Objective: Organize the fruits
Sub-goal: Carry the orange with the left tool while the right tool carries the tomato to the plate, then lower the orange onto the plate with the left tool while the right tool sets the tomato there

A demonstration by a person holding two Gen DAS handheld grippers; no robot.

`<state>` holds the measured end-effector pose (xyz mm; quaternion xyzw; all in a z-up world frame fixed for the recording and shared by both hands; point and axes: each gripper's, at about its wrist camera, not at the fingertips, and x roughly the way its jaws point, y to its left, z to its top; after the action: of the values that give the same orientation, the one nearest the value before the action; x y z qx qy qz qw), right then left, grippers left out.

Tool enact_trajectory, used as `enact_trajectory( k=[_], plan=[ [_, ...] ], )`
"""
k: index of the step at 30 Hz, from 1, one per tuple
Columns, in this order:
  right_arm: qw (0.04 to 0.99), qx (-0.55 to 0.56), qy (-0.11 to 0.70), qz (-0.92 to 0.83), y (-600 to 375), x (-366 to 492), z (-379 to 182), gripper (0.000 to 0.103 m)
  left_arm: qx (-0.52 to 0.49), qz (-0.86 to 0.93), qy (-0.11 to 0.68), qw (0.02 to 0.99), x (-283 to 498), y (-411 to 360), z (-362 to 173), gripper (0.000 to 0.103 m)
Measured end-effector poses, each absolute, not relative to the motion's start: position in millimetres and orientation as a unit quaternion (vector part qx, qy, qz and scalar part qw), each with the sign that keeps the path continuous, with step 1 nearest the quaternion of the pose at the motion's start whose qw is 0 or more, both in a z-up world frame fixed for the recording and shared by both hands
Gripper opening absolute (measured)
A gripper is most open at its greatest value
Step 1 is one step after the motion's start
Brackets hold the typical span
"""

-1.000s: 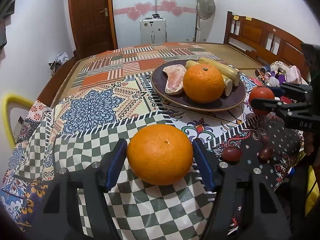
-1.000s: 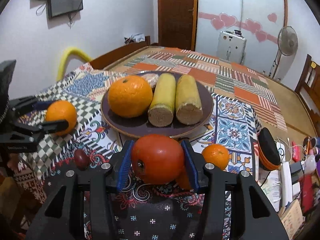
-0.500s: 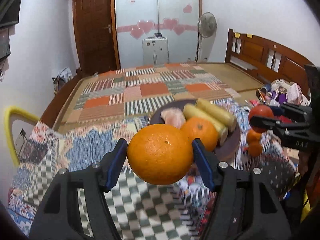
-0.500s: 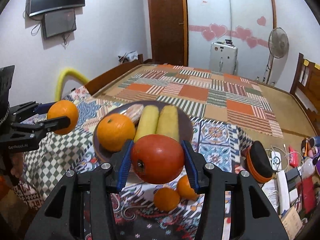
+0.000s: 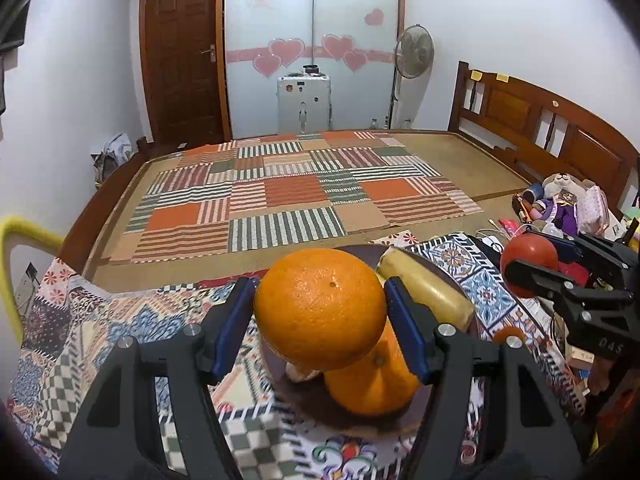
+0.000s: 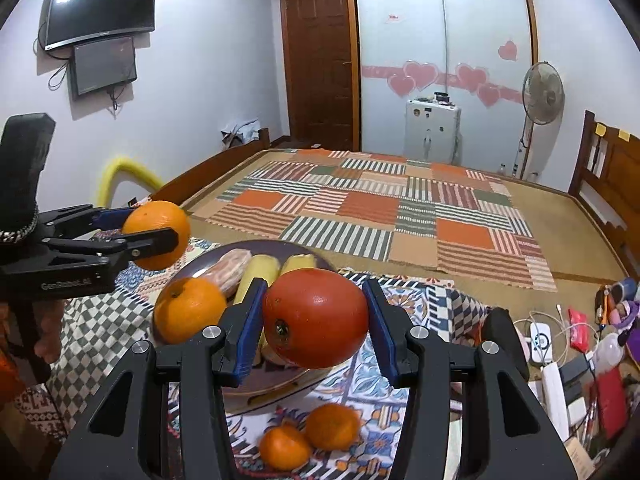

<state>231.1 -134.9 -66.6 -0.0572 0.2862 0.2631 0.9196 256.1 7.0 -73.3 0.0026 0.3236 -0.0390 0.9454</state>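
My left gripper is shut on a large orange and holds it in the air above the near side of a dark plate. On that plate lie a second orange, two yellow corn pieces and a pinkish wrapped item. My right gripper is shut on a red tomato, raised over the plate's near right edge. From the right wrist view the left gripper with its orange hangs at the left. Two small tangerines rest on the cloth below the tomato.
A patchwork cloth covers the near surface, with a striped mat beyond. Clutter of toys, cables and boxes lies at the right by a wooden headboard. A yellow curved tube stands at the left.
Both grippers have risen and moved forward toward the plate, carrying the orange and the tomato. The plate now sits under the left gripper's orange. Grips are unchanged.
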Motion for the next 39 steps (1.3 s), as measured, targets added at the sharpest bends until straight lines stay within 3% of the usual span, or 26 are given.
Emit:
enact_trajectory(
  k=[27, 39],
  plan=[
    [0.917, -0.052, 0.297, 0.263, -140, 246, -76, 0.045, 0.015, -0.049, 0.370, 0.928, 305, -18, -108, 0.066],
    [0.907, -0.084, 0.301, 0.283, -108, 248, -74, 0.045, 0.026, -0.069, 0.309, 0.948, 267, 2, -85, 0.070]
  ],
)
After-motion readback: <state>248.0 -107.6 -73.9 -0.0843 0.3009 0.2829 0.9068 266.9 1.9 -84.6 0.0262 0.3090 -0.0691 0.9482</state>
